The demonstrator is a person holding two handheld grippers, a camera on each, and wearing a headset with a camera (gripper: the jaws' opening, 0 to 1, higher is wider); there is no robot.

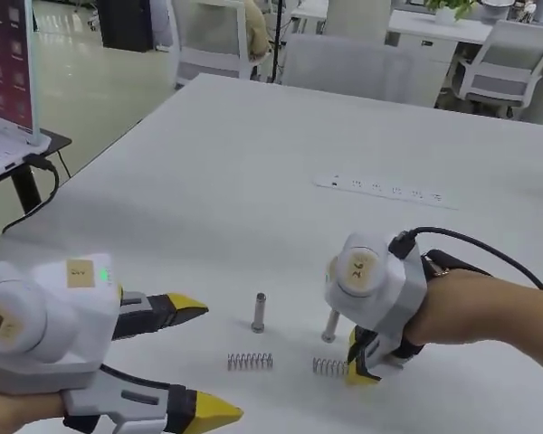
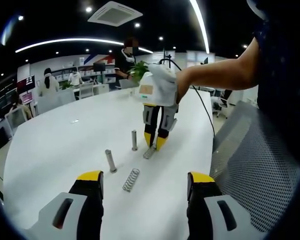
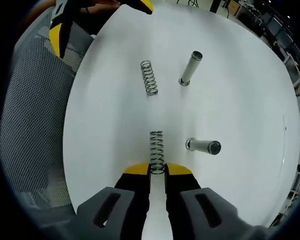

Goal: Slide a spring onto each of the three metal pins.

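- Right gripper view: right gripper (image 3: 157, 169) pinched together on the near end of a thin steel coil spring (image 3: 156, 147), which lies flat on the white table (image 3: 105, 125), long axis straight out from the jaws.
- Upright grey metal pin (image 3: 204, 146) stands just beside the spring, rightward in this view.
- Left gripper (image 2: 145, 182) gapes wide, empty, farther off.

Smooth matt white desk (image 3: 240, 90), pin (image 3: 191, 67) and second pin (image 3: 204, 146) of satin grey metal, near spring (image 3: 157, 150) and far spring (image 3: 149, 77) of bright coiled wire, right gripper (image 3: 157, 172) and left gripper (image 2: 145, 177) of glossy white plastic with black-and-yellow jaws, grey woven mesh chair (image 3: 35, 125).
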